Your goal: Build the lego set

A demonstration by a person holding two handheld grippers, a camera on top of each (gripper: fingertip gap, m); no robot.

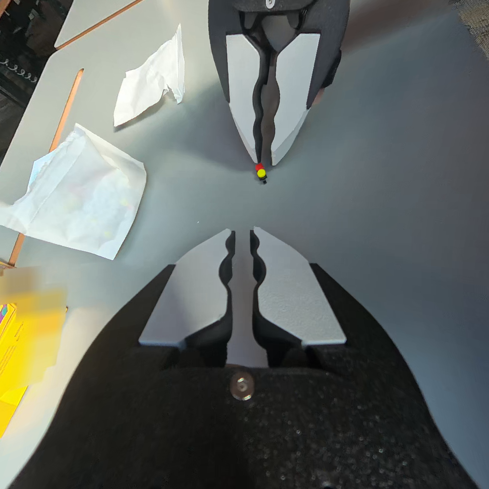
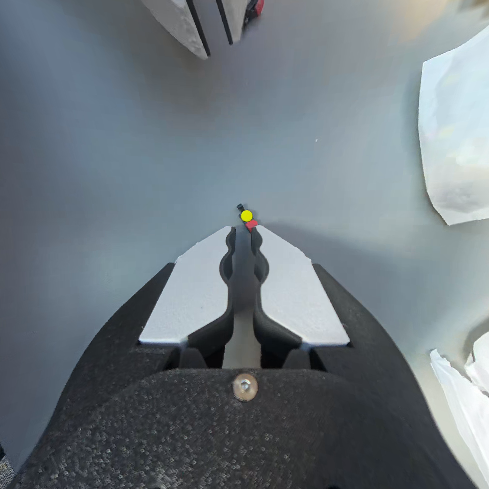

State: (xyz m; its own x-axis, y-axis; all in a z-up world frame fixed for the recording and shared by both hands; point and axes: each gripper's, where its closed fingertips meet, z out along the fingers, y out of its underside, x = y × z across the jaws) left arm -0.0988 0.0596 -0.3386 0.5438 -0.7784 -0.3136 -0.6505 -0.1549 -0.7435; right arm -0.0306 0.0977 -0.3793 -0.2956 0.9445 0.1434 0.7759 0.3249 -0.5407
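Paper bags [image 1: 79,193] beside claws, apart.

Bright, even light on the grey surface [image 1: 370,185]; soft shadows under each claw; strong fisheye stretch and smearing at edges.

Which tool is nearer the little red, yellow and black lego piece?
Right. The right tool has its tips at the lego piece, one tip touching its red end. The left tool sits well back across bare table.

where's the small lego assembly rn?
The small lego assembly lies on the grey table, touching the right gripper's right finger tip; the left gripper faces it, apart.
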